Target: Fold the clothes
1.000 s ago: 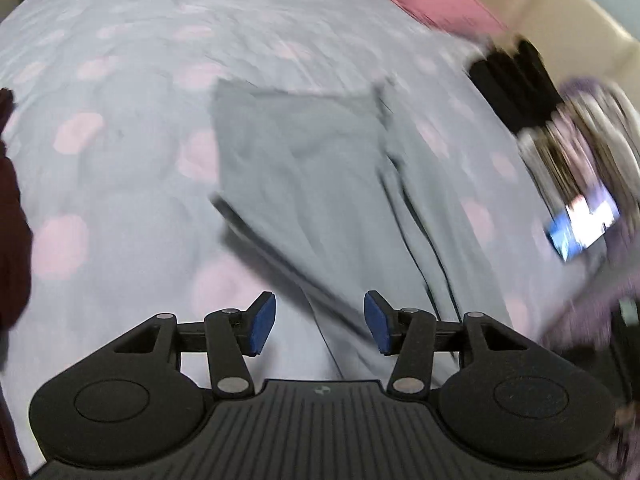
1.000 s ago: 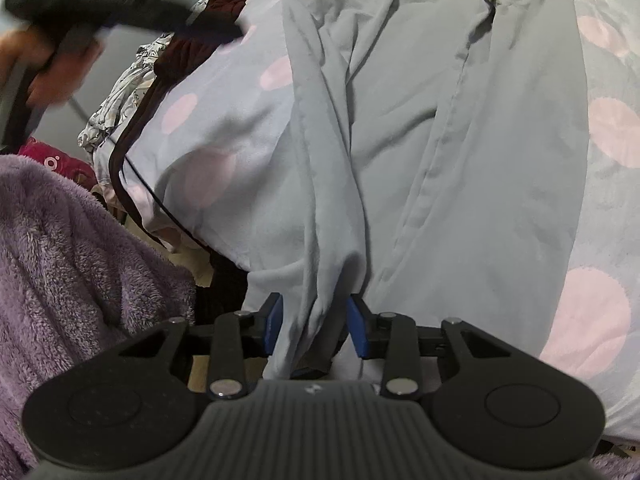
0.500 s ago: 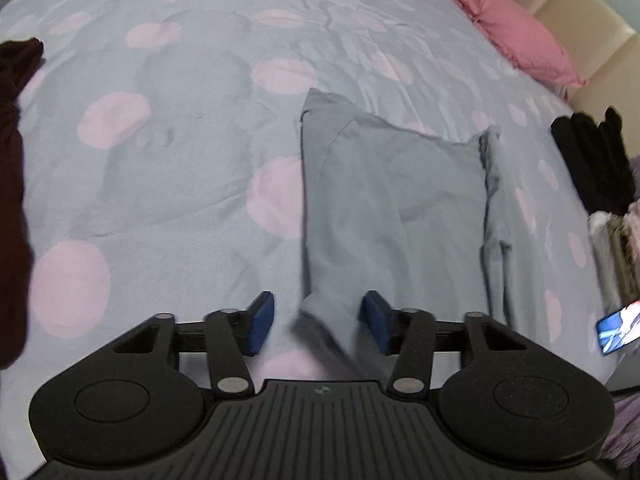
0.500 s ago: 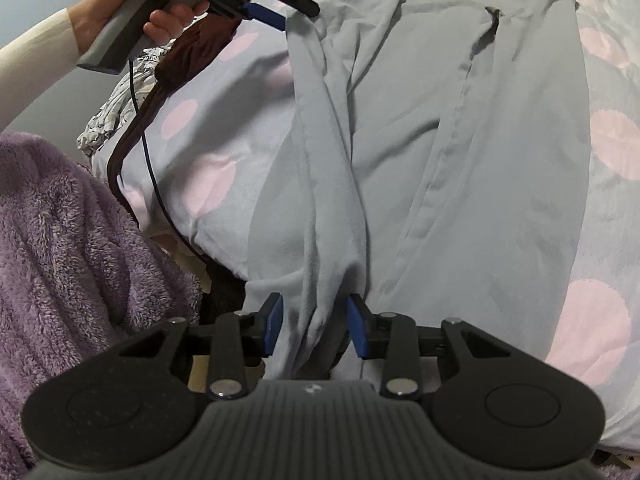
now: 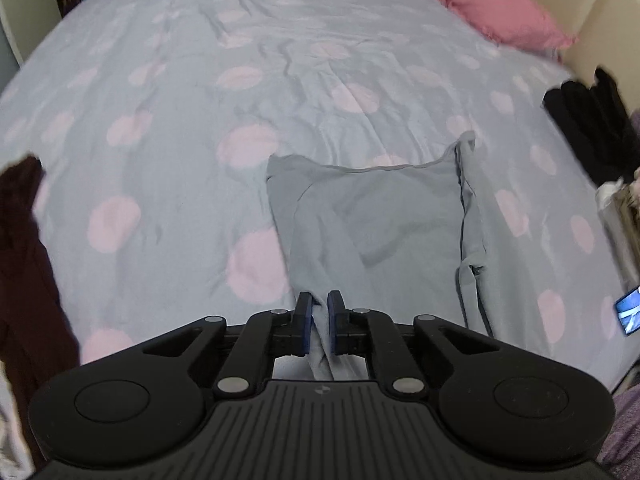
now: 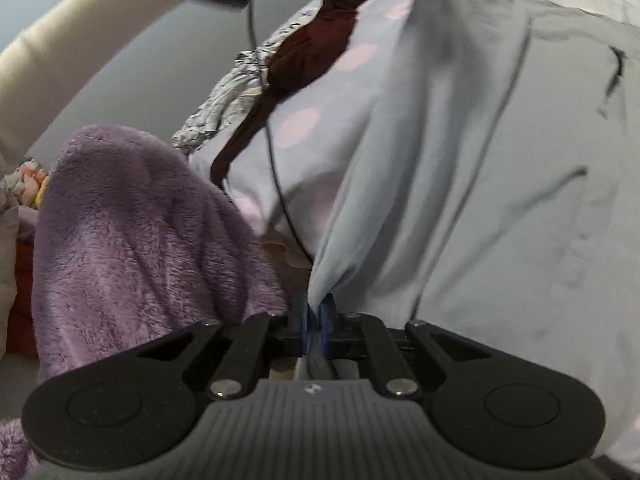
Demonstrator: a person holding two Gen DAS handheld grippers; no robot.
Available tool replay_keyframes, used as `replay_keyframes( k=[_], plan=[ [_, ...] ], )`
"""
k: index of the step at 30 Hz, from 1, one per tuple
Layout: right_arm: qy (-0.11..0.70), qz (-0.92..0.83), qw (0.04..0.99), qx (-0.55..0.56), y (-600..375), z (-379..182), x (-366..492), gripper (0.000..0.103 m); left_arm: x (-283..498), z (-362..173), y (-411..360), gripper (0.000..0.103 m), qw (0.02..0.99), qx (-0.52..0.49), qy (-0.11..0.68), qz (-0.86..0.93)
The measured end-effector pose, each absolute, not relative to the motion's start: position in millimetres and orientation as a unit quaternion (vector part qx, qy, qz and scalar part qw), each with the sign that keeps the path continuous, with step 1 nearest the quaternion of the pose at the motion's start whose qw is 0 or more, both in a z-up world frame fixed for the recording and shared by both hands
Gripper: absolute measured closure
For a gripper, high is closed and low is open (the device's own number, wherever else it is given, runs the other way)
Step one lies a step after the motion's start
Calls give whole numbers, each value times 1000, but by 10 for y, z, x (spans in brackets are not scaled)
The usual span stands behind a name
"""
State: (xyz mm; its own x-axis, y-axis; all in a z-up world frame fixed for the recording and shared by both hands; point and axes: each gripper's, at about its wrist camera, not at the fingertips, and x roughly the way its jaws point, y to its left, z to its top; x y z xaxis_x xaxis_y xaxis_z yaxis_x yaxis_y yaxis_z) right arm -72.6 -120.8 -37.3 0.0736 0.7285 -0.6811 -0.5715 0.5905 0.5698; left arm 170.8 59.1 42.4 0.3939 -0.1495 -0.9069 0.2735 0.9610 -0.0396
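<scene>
A grey garment (image 5: 384, 224) lies on the bed, its far hem spread flat and its near part gathered toward me. My left gripper (image 5: 319, 312) is closing its blue pads on a pinched fold of that grey cloth. The same grey garment (image 6: 480, 168) fills the right wrist view, lifted and stretched in long folds. My right gripper (image 6: 317, 312) is also closing, with a narrow edge of the grey cloth squeezed between its pads. At the top of that view a sleeved arm (image 6: 92, 52) holds the other gripper's handle.
The bed cover (image 5: 200, 112) is pale blue with pink dots. A pink pillow (image 5: 488, 12) lies far right, black clothes (image 5: 588, 120) at the right edge, a dark maroon garment (image 5: 28, 264) at the left. A purple fleece (image 6: 140, 232) and a patterned cloth (image 6: 224, 104) sit beside the bed.
Both grippers went from open around the grey cloth to pinching it. The left one moved along the garment and lifted its near edge; the right one pulled its fold up and closer.
</scene>
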Motion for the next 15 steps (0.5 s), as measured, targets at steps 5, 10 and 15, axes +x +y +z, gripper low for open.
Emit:
replay_keyframes(
  k=[5, 10, 15],
  plan=[
    [537, 424, 723, 95, -1339, -472, -705, 96, 1793, 434, 1, 97, 829, 128, 528, -132],
    [557, 402, 714, 136, -1524, -621, -679, 96, 1890, 278, -457, 101, 814, 166, 535, -158],
    [561, 396, 713, 141, -1592, -668, -670, 96, 1927, 278, -280, 86, 813, 160, 540, -146]
  ],
)
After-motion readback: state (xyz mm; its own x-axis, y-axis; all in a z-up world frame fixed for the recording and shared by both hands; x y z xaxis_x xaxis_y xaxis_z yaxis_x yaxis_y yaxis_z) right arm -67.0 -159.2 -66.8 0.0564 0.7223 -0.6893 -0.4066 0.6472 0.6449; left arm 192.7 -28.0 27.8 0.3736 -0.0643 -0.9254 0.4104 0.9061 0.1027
